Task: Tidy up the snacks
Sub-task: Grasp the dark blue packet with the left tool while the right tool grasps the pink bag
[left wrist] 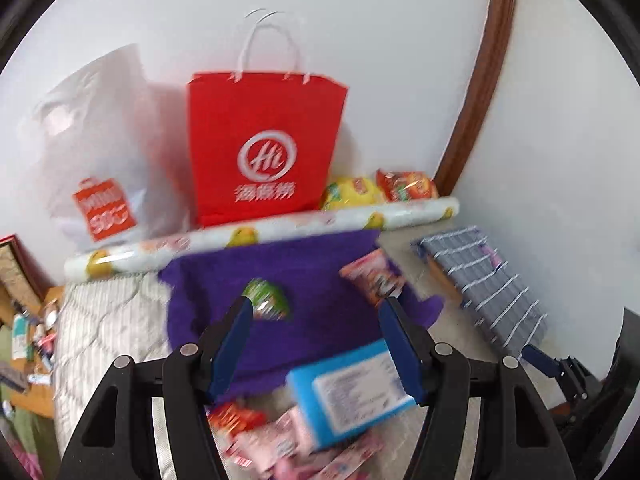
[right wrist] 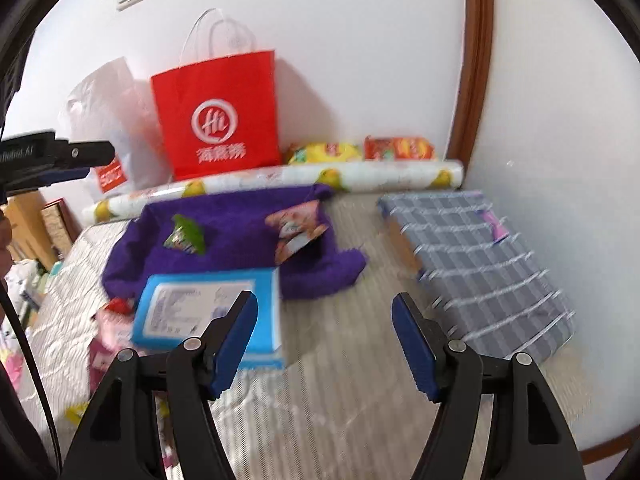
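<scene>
1. The quilted mattress (right wrist: pixel 320 380) carries everything; a red paper bag (left wrist: pixel 264 148) with white handles stands against the wall at its far edge, showing a circular white logo and blurred Chinese characters I cannot read.
2. A white plastic bag (left wrist: pixel 100 140) slumps beside it, its orange panel seeming to read "MINISO", though blur makes this uncertain.
3. A fruit-printed roll (right wrist: pixel 280 182) lies in front of both bags, and a grey checked bundle (right wrist: pixel 480 264) rests by the right wall.
4. A purple towel (left wrist: pixel 304 304) spreads mid-bed, holding a green packet (left wrist: pixel 266 300) and a pink-orange packet (left wrist: pixel 374 280), well apart.
5. A blue box (right wrist: pixel 208 316) with a white printed label, illegible, sits at the towel's near edge, beside scattered pink and red packets (left wrist: pixel 280 444).
6. Yellow and orange snack bags (right wrist: pixel 360 152) lie behind the roll.
7. The left gripper (left wrist: pixel 316 312) hovers over the towel, jaws apart, empty; the right gripper (right wrist: pixel 324 308) hangs over bare mattress, jaws likewise spread, holding nothing.
8. This looks like the selection stage. Next, the left gripper likely needs to descend and centre one packet between its fingers.
</scene>
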Demonstrator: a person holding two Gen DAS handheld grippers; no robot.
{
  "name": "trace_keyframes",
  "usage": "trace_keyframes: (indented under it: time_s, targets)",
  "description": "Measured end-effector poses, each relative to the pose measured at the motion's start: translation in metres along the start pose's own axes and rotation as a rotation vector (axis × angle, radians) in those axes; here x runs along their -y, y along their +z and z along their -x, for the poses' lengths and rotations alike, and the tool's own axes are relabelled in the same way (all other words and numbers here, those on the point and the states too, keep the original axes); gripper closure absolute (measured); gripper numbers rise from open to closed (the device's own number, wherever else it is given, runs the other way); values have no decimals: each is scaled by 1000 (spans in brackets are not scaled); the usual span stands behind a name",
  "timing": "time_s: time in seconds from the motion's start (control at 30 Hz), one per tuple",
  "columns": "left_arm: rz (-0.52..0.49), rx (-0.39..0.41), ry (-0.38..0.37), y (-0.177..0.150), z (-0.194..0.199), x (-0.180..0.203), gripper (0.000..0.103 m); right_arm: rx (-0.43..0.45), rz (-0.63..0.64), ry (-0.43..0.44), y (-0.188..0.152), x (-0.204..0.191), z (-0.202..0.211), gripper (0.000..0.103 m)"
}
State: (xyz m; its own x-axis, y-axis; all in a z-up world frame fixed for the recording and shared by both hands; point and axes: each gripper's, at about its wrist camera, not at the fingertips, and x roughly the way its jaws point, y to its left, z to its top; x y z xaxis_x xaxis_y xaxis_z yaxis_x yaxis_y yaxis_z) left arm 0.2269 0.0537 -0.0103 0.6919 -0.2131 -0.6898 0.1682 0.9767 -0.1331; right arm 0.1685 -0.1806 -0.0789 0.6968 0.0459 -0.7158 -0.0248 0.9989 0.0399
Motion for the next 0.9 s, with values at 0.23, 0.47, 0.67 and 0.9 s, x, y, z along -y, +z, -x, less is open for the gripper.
trace_keyframes:
  time_s: [0.23,0.47,0.67,0.9]
  targets:
    - [77,-63,47,-41,9,-35,39,-79,6,158,-33,-31,-7,34]
    - [125,-80,75,-62,26,-56,39,-169,-23,320,-59,-63,-2,28]
    - [130,-50,90,-75,52,-63,39,-246,-87,435,-68,-87,-10,23]
    - [155,-6,175,-96,68,-79,39,-356,-74,481,-83,-124,-38,23]
